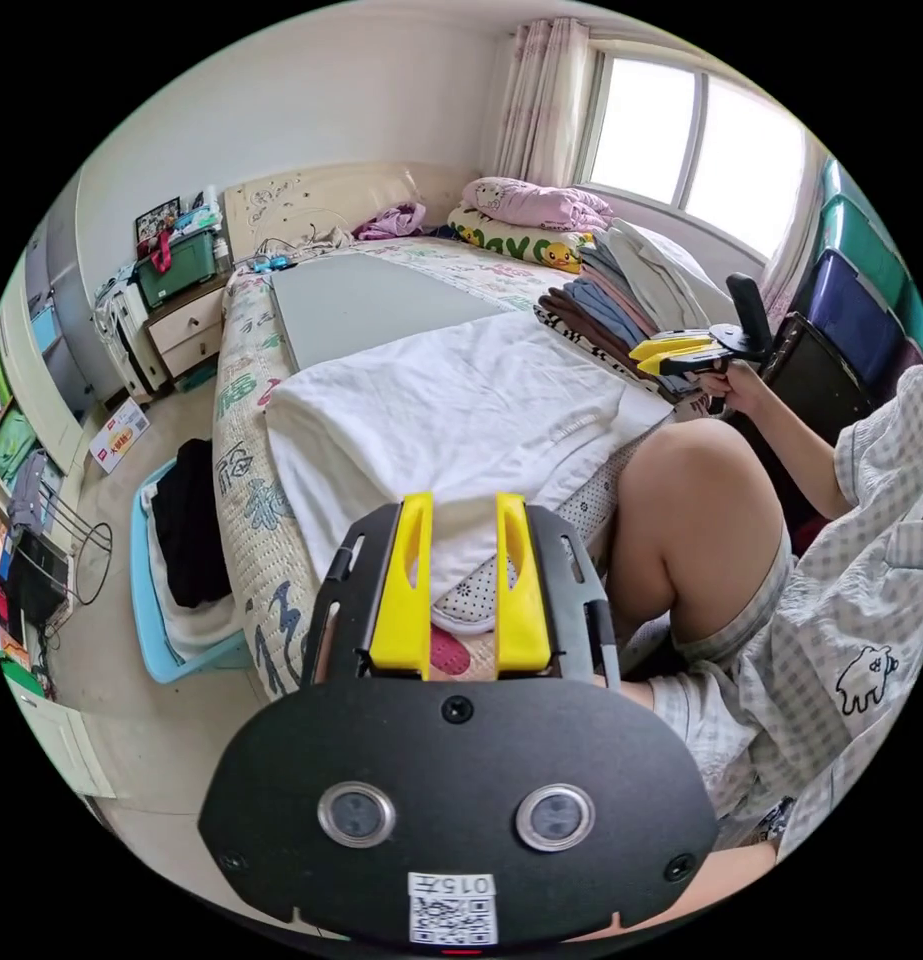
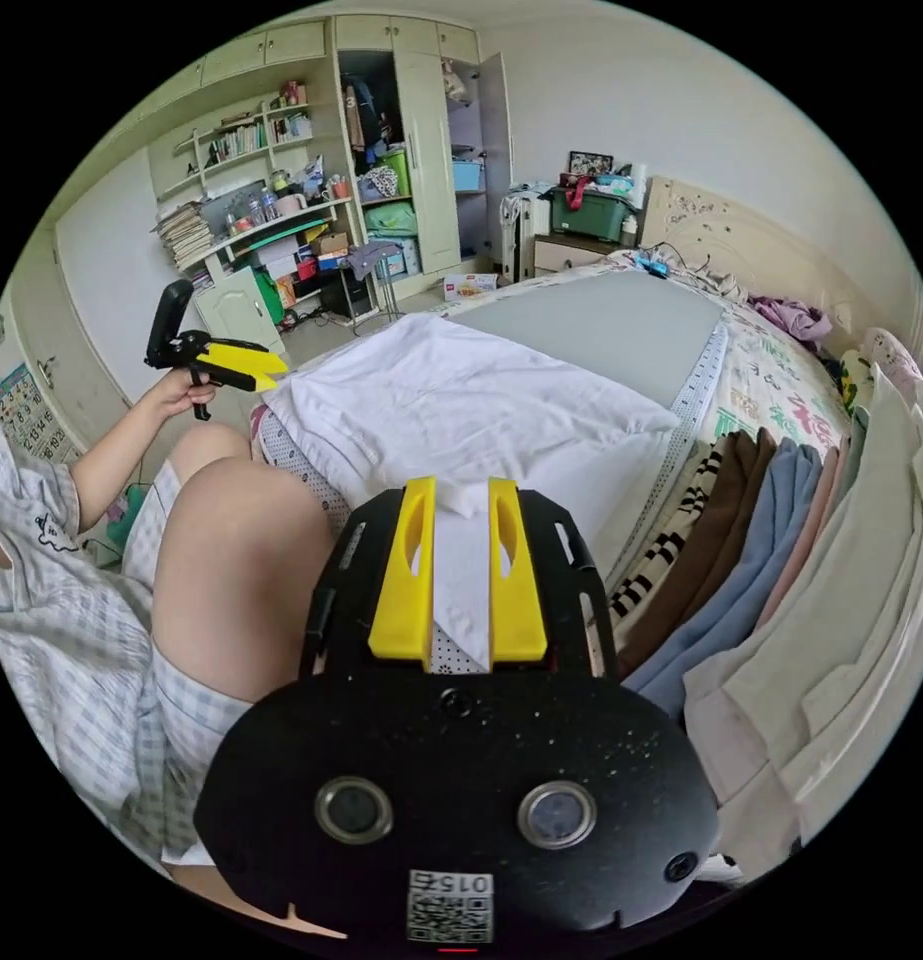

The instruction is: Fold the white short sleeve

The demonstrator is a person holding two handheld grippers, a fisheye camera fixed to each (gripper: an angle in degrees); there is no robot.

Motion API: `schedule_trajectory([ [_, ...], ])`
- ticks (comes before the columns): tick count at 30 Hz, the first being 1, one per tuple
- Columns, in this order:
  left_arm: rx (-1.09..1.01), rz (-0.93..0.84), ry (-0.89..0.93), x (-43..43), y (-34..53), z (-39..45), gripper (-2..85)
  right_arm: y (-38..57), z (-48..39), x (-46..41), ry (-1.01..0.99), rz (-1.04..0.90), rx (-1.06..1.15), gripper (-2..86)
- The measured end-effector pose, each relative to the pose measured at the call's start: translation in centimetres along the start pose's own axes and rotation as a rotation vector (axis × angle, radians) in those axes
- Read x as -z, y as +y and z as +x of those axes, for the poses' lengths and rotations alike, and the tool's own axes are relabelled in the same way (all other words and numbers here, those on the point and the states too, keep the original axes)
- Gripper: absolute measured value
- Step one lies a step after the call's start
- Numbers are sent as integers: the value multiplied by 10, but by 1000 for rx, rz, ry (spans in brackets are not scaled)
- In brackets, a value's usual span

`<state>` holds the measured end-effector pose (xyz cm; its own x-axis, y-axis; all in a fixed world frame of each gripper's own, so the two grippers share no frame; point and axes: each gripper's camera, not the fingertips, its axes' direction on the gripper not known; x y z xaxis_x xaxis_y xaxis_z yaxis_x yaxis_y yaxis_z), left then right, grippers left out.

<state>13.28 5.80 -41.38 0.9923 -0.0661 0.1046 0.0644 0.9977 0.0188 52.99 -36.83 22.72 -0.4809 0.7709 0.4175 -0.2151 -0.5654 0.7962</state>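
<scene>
The white short sleeve (image 1: 451, 410) lies partly folded on the near edge of the bed, its far part resting on a grey board (image 1: 361, 300). My left gripper (image 1: 464, 500) hovers in front of the shirt's near hem, jaws apart and empty. A hand holds my right gripper (image 1: 681, 355) at the shirt's right corner, beside the stacked clothes. In the right gripper view the white short sleeve (image 2: 451, 410) spreads ahead of the right gripper (image 2: 461, 485), which is open with cloth showing below the gap. The left gripper (image 2: 231, 365) is held up at the left.
A row of folded clothes (image 2: 741, 560) lies along the bed on the right of the shirt. The person's bare knee (image 1: 691, 500) is against the bed edge. A blue basket (image 1: 171, 600) with dark clothes stands on the floor. Pillows and bedding (image 1: 536, 215) sit under the window.
</scene>
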Motion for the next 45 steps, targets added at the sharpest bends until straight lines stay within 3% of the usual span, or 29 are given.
schedule_trajectory([
  [5,-93,-83,-91,-13,-9,33,94,31,-3,-65,77,-154,119,94],
  [10,-167,-167,-144,-25,-19,50,82,62,8,-114,244,-254,172,21],
  [16,-154,-212,-173,-24,-14,47,6,112,60,-118,205,-214,86,-6],
  [23,-89,-162,-105,10,2,19,-2,174,127,-112,135,-212,27,-2],
  [27,-39,-189,-35,18,4,-9,1,193,173,-105,114,-207,-54,44],
  [30,64,-115,29,46,7,-47,8,196,205,-63,45,-93,-114,55],
  [34,437,190,71,85,24,-140,29,172,206,-28,-103,99,-31,45],
  [38,748,336,144,75,36,-229,54,109,168,-80,-183,-6,172,63],
  [45,893,305,240,25,18,-324,70,76,159,-211,-302,-209,273,97],
])
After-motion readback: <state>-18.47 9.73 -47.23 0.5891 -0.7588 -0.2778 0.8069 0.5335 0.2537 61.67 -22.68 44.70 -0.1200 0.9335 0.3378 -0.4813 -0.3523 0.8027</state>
